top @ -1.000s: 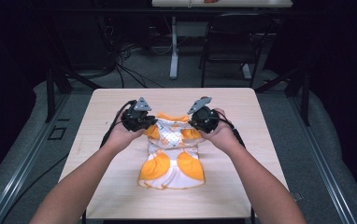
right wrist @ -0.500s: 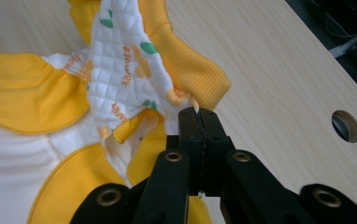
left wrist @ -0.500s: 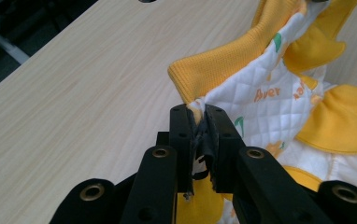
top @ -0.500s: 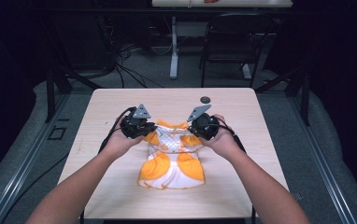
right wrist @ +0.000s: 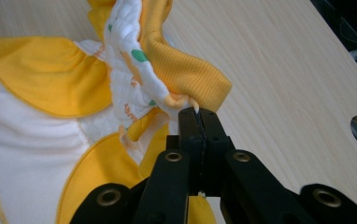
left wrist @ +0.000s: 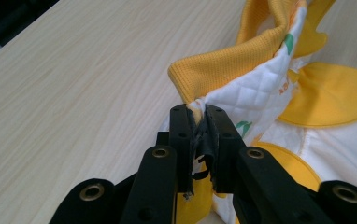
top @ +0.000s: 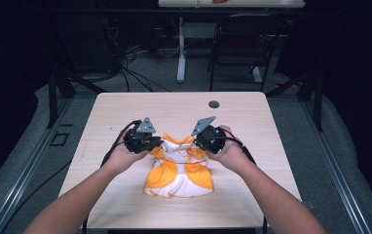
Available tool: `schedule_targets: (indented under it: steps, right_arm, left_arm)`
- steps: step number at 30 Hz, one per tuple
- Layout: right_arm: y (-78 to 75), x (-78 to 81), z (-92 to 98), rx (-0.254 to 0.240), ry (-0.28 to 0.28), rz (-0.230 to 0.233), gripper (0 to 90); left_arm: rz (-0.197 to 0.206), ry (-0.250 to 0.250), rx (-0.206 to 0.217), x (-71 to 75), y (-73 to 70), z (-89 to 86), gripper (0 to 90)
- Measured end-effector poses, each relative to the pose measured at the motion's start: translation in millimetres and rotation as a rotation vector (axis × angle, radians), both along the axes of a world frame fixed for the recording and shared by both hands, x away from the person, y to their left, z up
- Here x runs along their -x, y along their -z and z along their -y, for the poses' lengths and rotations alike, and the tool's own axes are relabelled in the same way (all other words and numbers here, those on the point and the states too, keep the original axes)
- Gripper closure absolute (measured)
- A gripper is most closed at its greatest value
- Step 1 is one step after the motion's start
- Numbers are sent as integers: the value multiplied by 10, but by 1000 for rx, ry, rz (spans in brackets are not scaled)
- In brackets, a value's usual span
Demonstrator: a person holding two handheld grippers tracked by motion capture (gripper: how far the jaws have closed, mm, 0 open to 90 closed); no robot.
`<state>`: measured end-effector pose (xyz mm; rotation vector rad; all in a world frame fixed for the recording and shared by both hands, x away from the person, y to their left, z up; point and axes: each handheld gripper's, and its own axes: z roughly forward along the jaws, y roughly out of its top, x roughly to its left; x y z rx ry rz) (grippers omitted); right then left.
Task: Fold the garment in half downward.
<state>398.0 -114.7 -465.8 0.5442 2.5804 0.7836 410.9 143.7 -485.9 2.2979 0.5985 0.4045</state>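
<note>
Each hand-held gripper, left (top: 147, 143) and right (top: 204, 140), is clamped on a far corner of the garment (top: 178, 171); its length trails nearward on the surface (top: 125, 107).

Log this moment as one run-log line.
left gripper: shut on garment | right gripper: shut on garment | garment: partly lifted off table

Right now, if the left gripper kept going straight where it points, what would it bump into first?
Probably the yellow ribbed edge of the garment that the left gripper already pinches; bare table lies beyond.
</note>
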Motion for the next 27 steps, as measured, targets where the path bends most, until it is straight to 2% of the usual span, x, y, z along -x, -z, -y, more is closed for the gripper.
schedule_targets:
  steps: [6,7,12,15,19,20,27]
  right_arm:
    - [71,67,33,-2,-8,-16,897]
    - [80,83,39,-22,-8,-24,897]
    - [124,131,33,-30,-14,-36,897]
    - [120,161,23,-14,-25,-36,897]
    - [126,202,-6,-17,-33,-42,897]
    - [116,206,-5,3,-42,-42,897]
    - [117,263,-29,2,-42,-45,897]
  left_arm:
    - [-5,25,-11,72,32,-1,822]
    - [-10,27,-12,81,45,-4,822]
    - [-27,28,-8,93,75,-15,822]
    - [-34,31,-10,117,96,-10,821]
    - [-44,31,0,155,114,-15,821]
    - [-45,30,1,164,121,-17,821]
    - [-58,30,12,208,137,-47,820]
